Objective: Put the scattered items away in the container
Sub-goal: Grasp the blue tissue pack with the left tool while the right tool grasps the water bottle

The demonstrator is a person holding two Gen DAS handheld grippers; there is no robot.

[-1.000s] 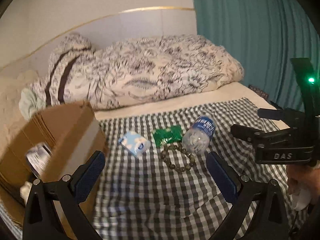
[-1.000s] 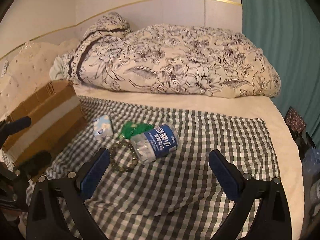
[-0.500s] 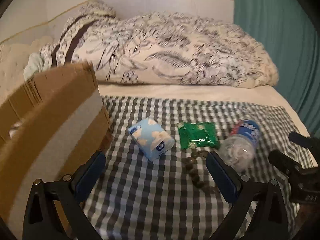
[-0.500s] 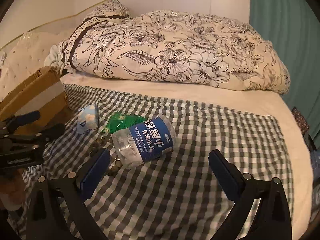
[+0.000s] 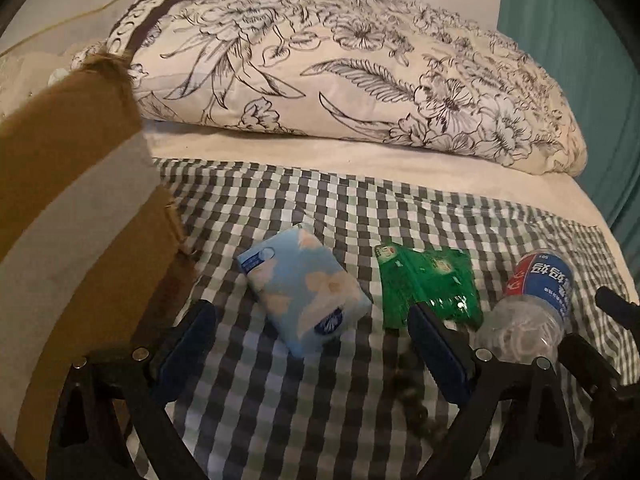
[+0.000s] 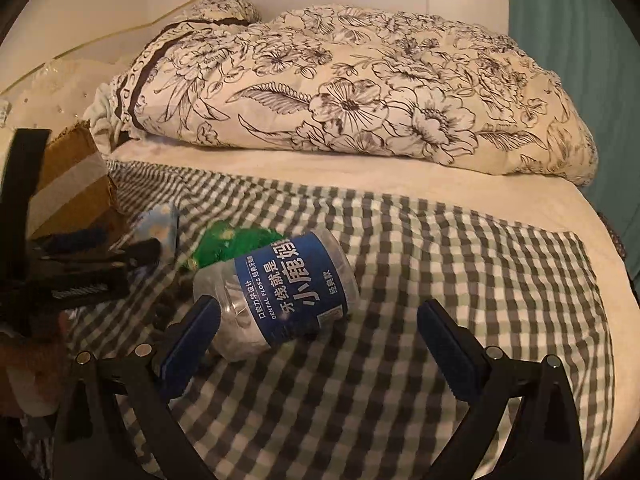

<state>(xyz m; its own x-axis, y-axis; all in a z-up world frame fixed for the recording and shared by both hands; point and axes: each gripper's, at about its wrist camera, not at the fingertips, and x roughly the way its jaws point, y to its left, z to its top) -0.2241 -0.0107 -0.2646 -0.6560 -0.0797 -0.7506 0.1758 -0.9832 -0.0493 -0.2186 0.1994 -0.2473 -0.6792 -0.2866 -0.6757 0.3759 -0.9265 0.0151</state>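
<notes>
**Both grippers open over checked cloth, items not yet in box**

Left gripper (image 5: 312, 344) sits low over the checked cloth (image 5: 280, 208), jaws wide apart, holding nothing. The tissue pack (image 5: 302, 286), light blue with pale flowers, lies flat on the cloth between the two blue pads, a bit ahead of them, not touched. Just right of it the green packet (image 5: 426, 280), crinkled; its near edge is partly hidden behind the right pad. Dark beads (image 5: 412, 396) on the cloth near that pad, blurred, shape hard to tell. Further right the clear jar (image 5: 532, 308) on its side, blue label.

Cardboard box (image 5: 80, 216) at the left edge, brown with a pale tape band, standing on the bed next to the cloth; its inside is not visible.

Right gripper (image 6: 320, 332) also spread open, empty. The jar (image 6: 280, 292) lies tipped on its side between the pads, closer to the left pad, which looks to be just beside it or touching; cannot tell which. Label reads "DENTAL FLOSS". Green packet (image 6: 236, 242) behind the jar, tissue pack (image 6: 162, 228) further left, partly blocked by the other gripper's body at the left edge.

Flowered duvet (image 6: 360, 92) bunched at the back of the bed, teal curtain (image 6: 580, 60) on the right.
</notes>
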